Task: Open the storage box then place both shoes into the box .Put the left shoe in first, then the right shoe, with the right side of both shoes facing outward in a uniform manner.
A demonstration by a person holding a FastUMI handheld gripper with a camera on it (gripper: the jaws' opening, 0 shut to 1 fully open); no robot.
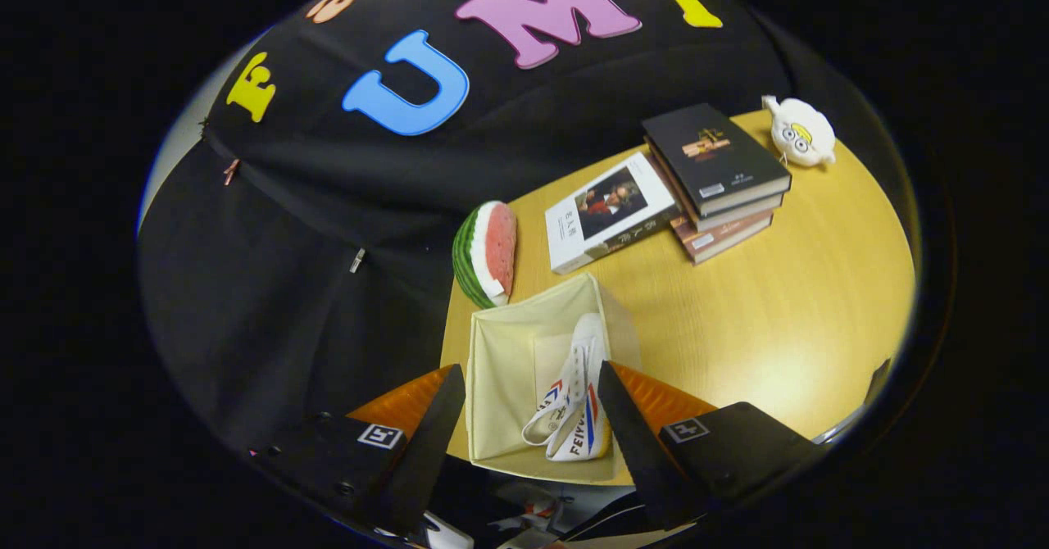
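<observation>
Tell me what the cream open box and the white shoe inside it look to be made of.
Cream open-topped storage box: seemingly fabric, matte, with soft, slightly bowed walls and folded seams. White low shoe with red and blue stripes inside it: probably canvas upper, matte weave, with a smoother, rubber-like sole edge. The open gripper hovers above the box, holding nothing.

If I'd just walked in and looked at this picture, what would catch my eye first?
Probably the white shoe lying in the open cream storage box, right between the gripper's spread fingers, which hold nothing. Next, the bright watermelon slice standing just beyond the box on the yellow wooden table. Further back are a stack of books and a small white plush toy beside it.
</observation>
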